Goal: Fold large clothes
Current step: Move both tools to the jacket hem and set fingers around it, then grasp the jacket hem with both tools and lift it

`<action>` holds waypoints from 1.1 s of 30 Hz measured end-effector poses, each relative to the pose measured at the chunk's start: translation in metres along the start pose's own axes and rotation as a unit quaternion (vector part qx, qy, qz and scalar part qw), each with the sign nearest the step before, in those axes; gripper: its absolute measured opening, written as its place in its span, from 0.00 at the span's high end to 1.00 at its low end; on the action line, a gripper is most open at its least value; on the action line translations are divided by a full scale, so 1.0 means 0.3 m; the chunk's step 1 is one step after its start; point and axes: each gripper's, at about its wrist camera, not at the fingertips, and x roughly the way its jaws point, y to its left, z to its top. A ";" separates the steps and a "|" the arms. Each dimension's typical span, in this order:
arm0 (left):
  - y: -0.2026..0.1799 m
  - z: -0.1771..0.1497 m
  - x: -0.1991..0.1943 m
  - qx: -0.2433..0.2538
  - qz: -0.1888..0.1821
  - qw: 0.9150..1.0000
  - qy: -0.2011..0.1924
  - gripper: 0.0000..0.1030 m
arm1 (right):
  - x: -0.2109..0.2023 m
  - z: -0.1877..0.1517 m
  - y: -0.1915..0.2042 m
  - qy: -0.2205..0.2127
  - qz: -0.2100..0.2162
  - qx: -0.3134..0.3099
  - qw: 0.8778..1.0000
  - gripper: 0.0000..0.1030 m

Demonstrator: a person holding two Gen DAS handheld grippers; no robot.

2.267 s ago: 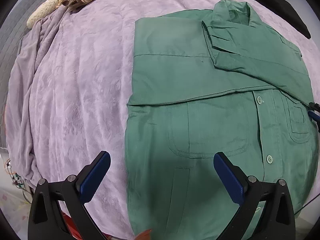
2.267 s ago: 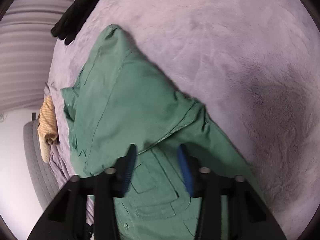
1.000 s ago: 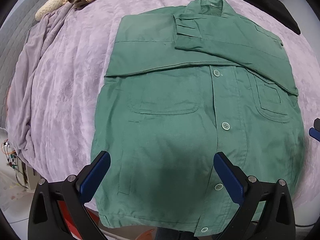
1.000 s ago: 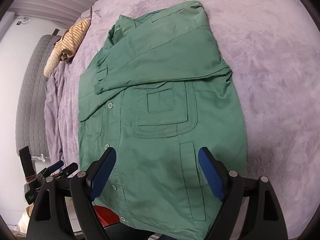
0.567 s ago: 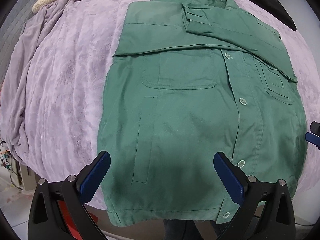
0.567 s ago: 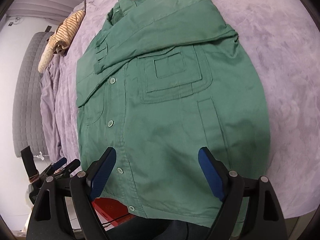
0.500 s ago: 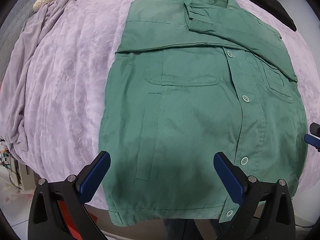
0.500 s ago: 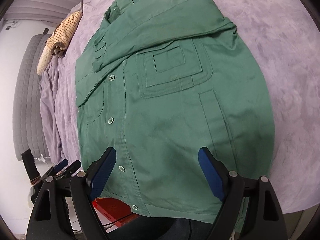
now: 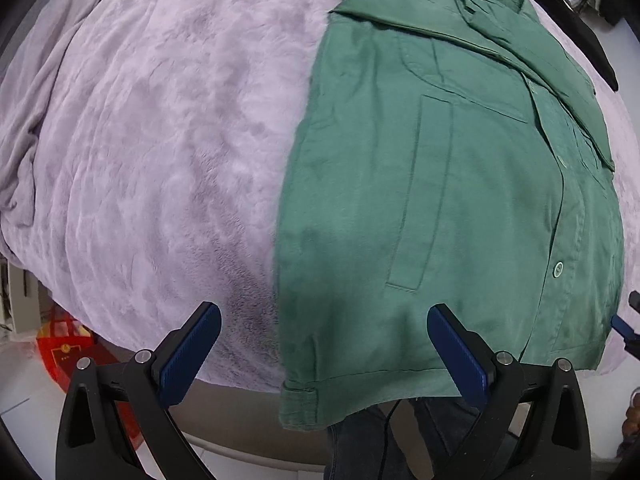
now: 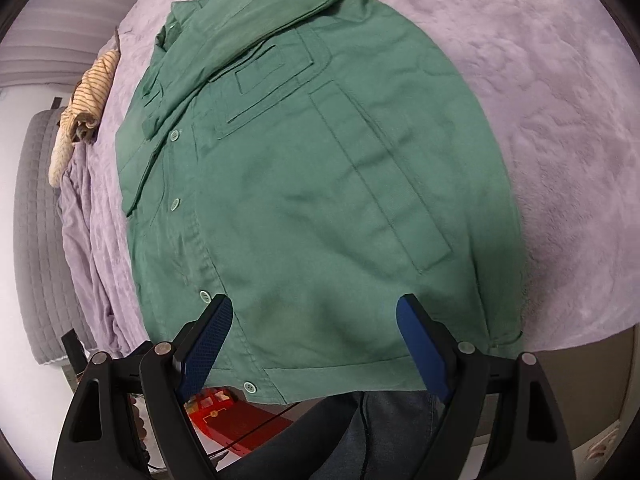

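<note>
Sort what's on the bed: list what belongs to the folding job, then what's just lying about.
Job: green shirt, left gripper, right gripper, both open.

Lying about: striped garment, black garment, red box on the floor.

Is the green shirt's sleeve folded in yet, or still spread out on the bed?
Folded in: the sleeve lies diagonally across the green shirt, cuff near the top button.

Left gripper [image 9: 324,344] spread wide, aimed down near the bed's front edge; right gripper [image 10: 314,336] likewise wide, gripping nothing.
</note>
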 end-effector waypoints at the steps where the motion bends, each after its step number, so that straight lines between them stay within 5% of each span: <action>1: 0.023 -0.003 0.010 -0.006 -0.008 1.000 0.004 0.00 | -0.009 -0.008 -0.019 -0.006 -0.006 0.006 1.000 0.16; 8: 0.070 -0.045 0.124 -0.014 -0.061 0.996 0.059 0.00 | -0.090 -0.029 -0.190 -0.067 -0.070 0.064 0.993 0.16; 13: 0.057 -0.082 0.160 -0.003 -0.070 0.995 0.067 0.00 | -0.073 -0.082 -0.317 -0.062 -0.098 0.116 0.987 0.16; 19: 0.074 -0.093 0.164 -0.002 -0.097 0.992 0.080 0.00 | 0.013 -0.133 -0.371 -0.028 0.017 0.158 0.987 0.16; 27: 0.017 -0.147 0.152 0.018 -0.168 0.982 0.085 0.00 | -0.032 -0.101 -0.242 -0.055 0.187 0.129 0.972 0.15; 31: -0.019 -0.126 0.150 0.019 -0.159 0.983 0.086 0.01 | -0.005 -0.109 -0.225 -0.041 0.166 0.134 0.976 0.15; 33: -0.022 -0.124 0.147 0.016 -0.147 0.986 0.082 0.17 | 0.020 -0.122 -0.246 -0.032 0.152 0.148 0.977 0.15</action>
